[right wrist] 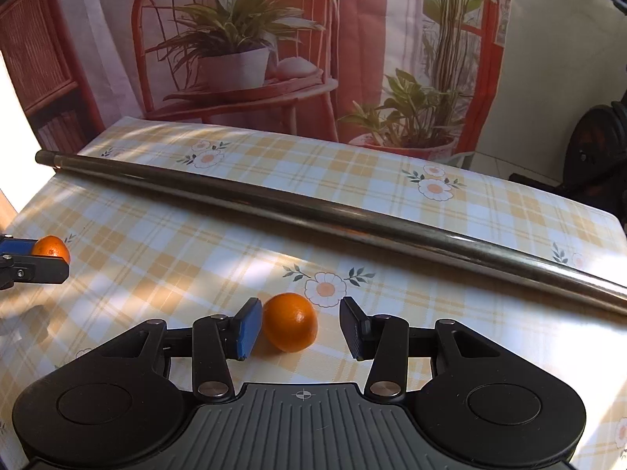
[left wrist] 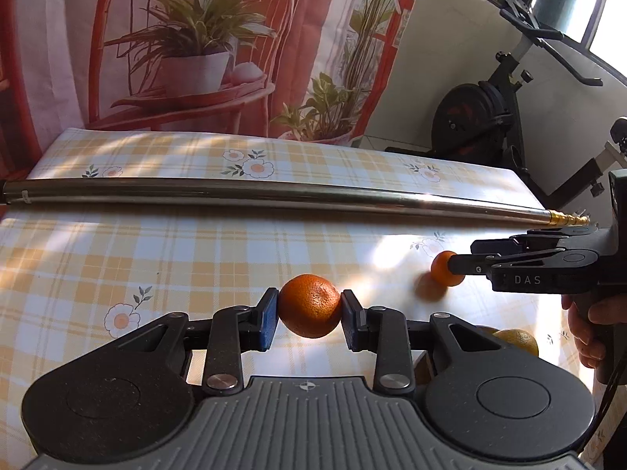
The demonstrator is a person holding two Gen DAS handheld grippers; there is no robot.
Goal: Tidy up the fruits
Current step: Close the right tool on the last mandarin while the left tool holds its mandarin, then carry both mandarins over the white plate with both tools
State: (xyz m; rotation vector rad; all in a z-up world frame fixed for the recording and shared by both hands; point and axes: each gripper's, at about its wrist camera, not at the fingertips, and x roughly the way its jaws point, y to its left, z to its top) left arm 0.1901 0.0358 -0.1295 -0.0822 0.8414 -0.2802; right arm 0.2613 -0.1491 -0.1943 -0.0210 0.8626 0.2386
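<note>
Sunlit checked tablecloth [right wrist: 392,203], metal pole [right wrist: 313,211] lying across beyond both grippers. Left gripper [left wrist: 309,309] clamped on a mandarin [left wrist: 309,305], lifted clear. Right gripper [right wrist: 299,323] spread, second mandarin [right wrist: 290,321] resting between its pads, touching the left one. More fruit [left wrist: 517,340] just right of left gripper. Sorting seemingly early; no destination visible.

A home room: floral checked tablecloth [left wrist: 196,243], exercise bike [left wrist: 493,102], printed plant curtain [right wrist: 243,39] behind.
</note>
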